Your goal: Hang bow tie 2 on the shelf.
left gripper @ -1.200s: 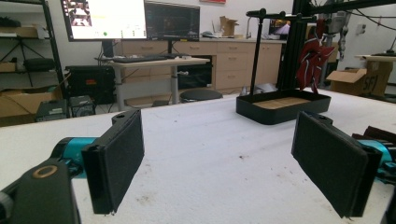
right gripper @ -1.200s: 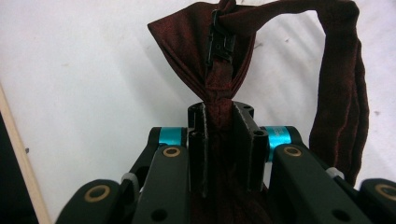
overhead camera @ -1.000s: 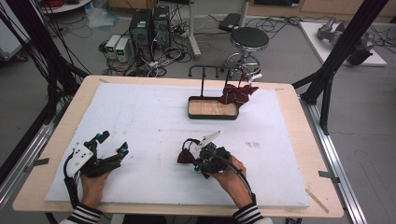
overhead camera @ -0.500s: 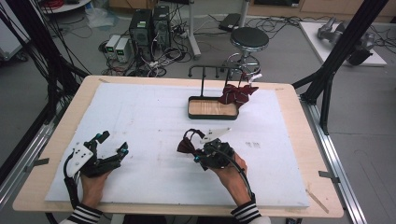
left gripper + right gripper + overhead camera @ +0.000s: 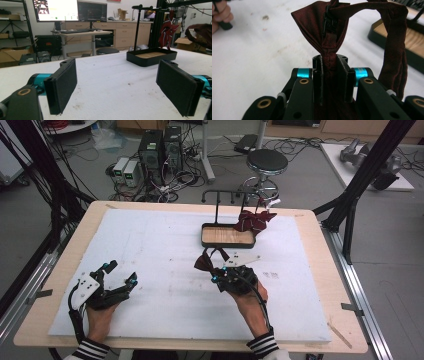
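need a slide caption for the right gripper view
Right claw clamped on the middle of a dark red bow tie above the white table, black wooden-floored tray at right.

A dark red bow tie of faintly shiny woven cloth is seen; matt black plastic clasp, rough dark pads, a wood-floored black tray, stained white foam board.

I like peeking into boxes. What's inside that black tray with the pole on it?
The black tray shows a bare wooden floor. A dark red bow tie hangs from the rack over the tray's right end and hides that corner, so what lies beneath it cannot be seen.
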Action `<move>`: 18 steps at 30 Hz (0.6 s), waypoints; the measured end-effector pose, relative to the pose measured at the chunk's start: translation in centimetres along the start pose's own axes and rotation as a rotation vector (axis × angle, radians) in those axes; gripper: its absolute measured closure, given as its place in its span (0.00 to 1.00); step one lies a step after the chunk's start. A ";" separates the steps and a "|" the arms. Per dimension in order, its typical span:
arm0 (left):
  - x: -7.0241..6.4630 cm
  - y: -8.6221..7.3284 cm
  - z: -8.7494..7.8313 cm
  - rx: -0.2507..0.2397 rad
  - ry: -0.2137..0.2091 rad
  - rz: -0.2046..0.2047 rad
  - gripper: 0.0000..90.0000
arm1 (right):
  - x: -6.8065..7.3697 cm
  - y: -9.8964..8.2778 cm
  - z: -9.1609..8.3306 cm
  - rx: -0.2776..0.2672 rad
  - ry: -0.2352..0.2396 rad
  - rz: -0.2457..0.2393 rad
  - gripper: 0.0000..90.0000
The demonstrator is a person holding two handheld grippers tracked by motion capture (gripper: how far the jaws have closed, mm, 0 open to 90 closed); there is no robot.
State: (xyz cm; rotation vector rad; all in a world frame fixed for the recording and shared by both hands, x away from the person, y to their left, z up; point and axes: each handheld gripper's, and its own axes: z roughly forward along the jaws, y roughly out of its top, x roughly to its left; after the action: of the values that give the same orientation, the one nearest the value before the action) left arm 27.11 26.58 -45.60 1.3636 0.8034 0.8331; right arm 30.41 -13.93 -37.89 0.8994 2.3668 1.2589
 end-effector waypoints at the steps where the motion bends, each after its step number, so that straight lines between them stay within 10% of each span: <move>1: 0.0 0.0 0.0 0.000 0.000 0.000 0.19 | -0.1 0.1 -0.1 -0.014 -0.007 -0.002 0.86; 18: 0.0 0.0 0.0 0.000 0.000 -0.002 0.19 | -2.0 2.0 -1.6 -0.212 -0.115 0.045 0.86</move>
State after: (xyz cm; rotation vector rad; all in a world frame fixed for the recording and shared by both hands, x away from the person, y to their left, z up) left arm 27.11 26.58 -45.60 1.3626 0.8045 0.8316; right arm 31.84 -15.43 -35.39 0.9345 2.0895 1.4041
